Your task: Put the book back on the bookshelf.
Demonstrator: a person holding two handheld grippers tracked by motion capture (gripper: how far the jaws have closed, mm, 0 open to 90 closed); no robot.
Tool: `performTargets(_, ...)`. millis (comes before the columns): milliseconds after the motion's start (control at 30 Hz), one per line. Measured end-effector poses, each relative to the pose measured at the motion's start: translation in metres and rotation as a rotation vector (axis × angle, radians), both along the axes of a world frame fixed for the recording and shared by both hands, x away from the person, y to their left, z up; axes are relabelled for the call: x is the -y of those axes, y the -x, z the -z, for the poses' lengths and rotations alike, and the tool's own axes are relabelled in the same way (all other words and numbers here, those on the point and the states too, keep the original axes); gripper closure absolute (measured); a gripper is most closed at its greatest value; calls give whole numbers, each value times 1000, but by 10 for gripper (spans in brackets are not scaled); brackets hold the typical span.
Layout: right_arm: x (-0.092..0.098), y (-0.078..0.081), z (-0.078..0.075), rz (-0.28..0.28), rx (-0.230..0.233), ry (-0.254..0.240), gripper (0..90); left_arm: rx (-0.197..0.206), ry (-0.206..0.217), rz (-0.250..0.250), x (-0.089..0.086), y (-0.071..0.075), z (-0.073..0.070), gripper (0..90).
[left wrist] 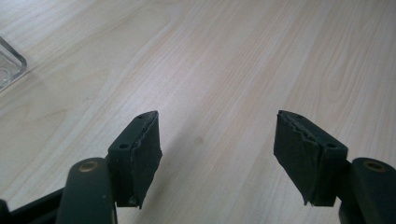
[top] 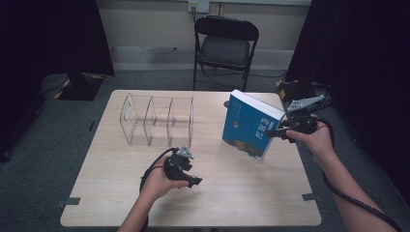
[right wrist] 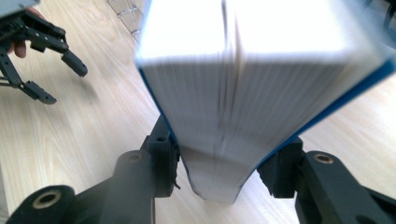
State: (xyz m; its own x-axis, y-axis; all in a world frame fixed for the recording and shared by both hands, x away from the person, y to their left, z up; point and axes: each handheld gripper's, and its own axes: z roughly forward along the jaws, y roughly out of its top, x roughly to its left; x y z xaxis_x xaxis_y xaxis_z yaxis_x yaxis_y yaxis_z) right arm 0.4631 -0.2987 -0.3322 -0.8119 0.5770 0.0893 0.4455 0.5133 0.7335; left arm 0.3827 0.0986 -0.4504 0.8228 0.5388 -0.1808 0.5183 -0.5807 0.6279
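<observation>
1. Table (top: 232, 193): light wood-grain top, seen from the high view. A black folding chair (top: 225, 43) stands beyond its far edge at 12 o'clock.
2. Book (top: 250, 124): blue cover, thick white page block. It stands tilted on the table at about 2 o'clock from the table's centre, its lower corner near or on the wood; contact cannot be confirmed.
3. Right gripper (top: 276, 131): held in the person's right hand (top: 316, 139) at the book's 3 o'clock edge. In the right gripper view the two black jaws press against opposite covers of the book (right wrist: 261, 84), pinching it across its thickness, page edges facing the camera.
4. Left gripper (top: 192, 180): held in the left hand (top: 157, 182), near the table's centre towards 6 o'clock, low over the wood; whether it touches cannot be told. In the left gripper view the jaws stand spread wide with bare table between the padded fingertips (left wrist: 140, 154). The right gripper view shows it too (right wrist: 58, 77), at 10 o'clock, jaws apart.
5. Clear acrylic organizer (top: 157, 121): three open compartments in a row, upright at 10–11 o'clock from the table's centre, well apart from the book. One corner of it shows at 9 o'clock in the left gripper view (left wrist: 10, 65).
</observation>
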Motion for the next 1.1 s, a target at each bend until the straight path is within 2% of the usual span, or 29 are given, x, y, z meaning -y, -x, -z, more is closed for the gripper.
performTargets(100,-2,-1,-6,4,-11,45,538,-12,10,1,0,0,1,316)
performTargets(133,-2,-1,-6,4,-11,45,538,-15,2,3,0,0,2,316)
performTargets(167,-2,-3,-9,7,-31,70,539,-6,-6,-1,1,1,2,316)
performTargets(200,-3,-4,-10,7,-41,75,538,-11,12,-8,2,2,2,316)
performTargets(300,-5,-6,-13,3,-63,97,529,-3,2,-4,2,3,2,316)
performTargets(333,-6,-7,-16,-2,-68,113,515,-5,6,-3,2,3,2,315)
performTargets(433,-10,-8,-22,0,-90,116,486,-5,4,2,2,3,2,311)
performTargets(500,-14,-10,-27,11,-106,150,436,-3,-22,22,1,2,1,305)
performTargets(567,-17,-12,-29,15,-112,175,410,-10,-1,15,2,3,2,301)
performTargets(633,-20,-14,-31,27,-125,185,418,-9,-8,13,2,3,3,297)
performTargets(667,-23,-16,-33,36,-137,186,402,-18,3,-2,3,4,5,289)
performTargets(833,-29,-20,-38,57,-144,204,352,-18,-9,6,1,3,6,290)
performTargets(900,-34,-22,-39,48,-138,245,314,-18,1,0,1,4,6,291)
performTargets(933,-36,-23,-39,64,-151,251,301,-16,17,-17,2,5,6,292)
performTargets(967,-39,-24,-39,70,-151,260,303,-14,16,-12,2,4,5,294)
performTargets(1000,-44,-26,-38,75,-152,290,342,-15,23,-18,2,5,5,296)
performTargets(1033,-46,-26,-38,66,-160,304,410,-11,0,6,0,4,4,297)
performTargets(1067,-46,-26,-38,66,-160,304,410,-12,4,5,0,4,4,297)
performTargets(1100,-48,-26,-37,49,-165,318,463,-11,4,4,0,4,4,297)
